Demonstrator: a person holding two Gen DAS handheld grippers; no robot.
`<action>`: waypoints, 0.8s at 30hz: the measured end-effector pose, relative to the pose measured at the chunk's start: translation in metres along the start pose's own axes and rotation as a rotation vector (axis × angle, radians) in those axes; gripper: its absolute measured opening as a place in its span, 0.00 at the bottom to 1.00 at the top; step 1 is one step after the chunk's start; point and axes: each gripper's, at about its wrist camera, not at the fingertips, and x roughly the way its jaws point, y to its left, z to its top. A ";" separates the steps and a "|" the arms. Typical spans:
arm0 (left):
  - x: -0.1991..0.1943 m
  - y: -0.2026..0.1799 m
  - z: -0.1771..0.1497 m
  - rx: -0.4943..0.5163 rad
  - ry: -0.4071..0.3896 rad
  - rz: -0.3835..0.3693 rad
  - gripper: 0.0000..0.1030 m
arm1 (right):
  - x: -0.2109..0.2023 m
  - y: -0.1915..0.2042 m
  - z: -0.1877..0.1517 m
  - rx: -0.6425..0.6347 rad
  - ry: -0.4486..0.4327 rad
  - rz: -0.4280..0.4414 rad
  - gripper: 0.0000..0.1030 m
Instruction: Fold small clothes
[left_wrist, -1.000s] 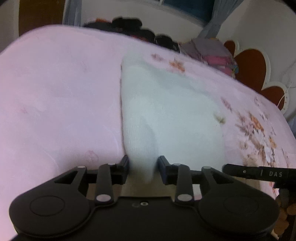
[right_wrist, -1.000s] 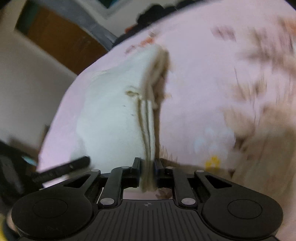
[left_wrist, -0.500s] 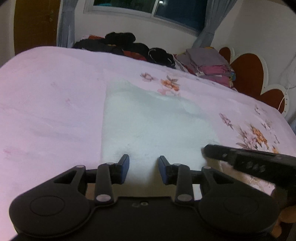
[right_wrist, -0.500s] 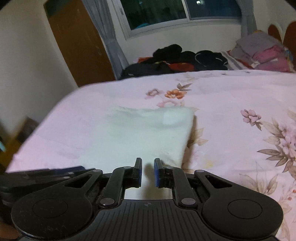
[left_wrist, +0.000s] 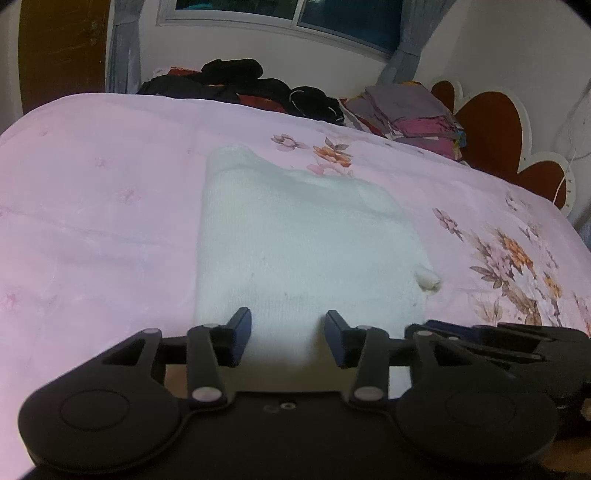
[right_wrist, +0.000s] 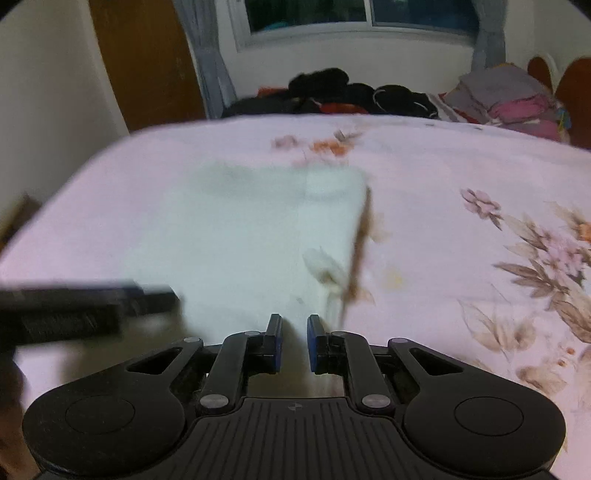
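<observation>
Left wrist view: left tool (left_wrist: 288, 334) low and level over the near edge of the bed (left_wrist: 92, 221), fingers spread wide with nothing between them, tips over the near hem of the white garment (left_wrist: 295, 243). Garment lies flat as a folded rectangle on the pink floral sheet; a small cream tab (left_wrist: 428, 281) sticks out at its right edge. Right tool (left_wrist: 498, 336) enters from the lower right, edge-on, just beside the garment's near right corner; its opening is unreadable from here. Dark clothes pile (left_wrist: 251, 85) and a folded stack (left_wrist: 410, 110) sit at the far side of the bed. Right wrist view: heavy motion blur. Right tool (right_wrist: 294, 341) points at the garment's (right_wrist: 258, 236) near right corner, fingers parted by a narrow gap, gripping nothing. Left tool (right_wrist: 85, 306) is a dark smear at left, detail lost. Garment's right edge and the tab (right_wrist: 327, 269) are smeared.
</observation>
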 end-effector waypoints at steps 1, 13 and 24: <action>-0.001 0.000 0.000 0.002 0.003 0.000 0.44 | -0.001 -0.002 -0.001 0.022 0.003 0.001 0.13; -0.033 0.003 -0.029 0.049 -0.002 0.006 0.62 | -0.049 0.006 -0.038 0.038 0.021 0.037 0.13; -0.024 0.001 -0.034 0.050 0.027 0.009 0.67 | -0.033 0.016 -0.043 -0.072 0.045 -0.108 0.12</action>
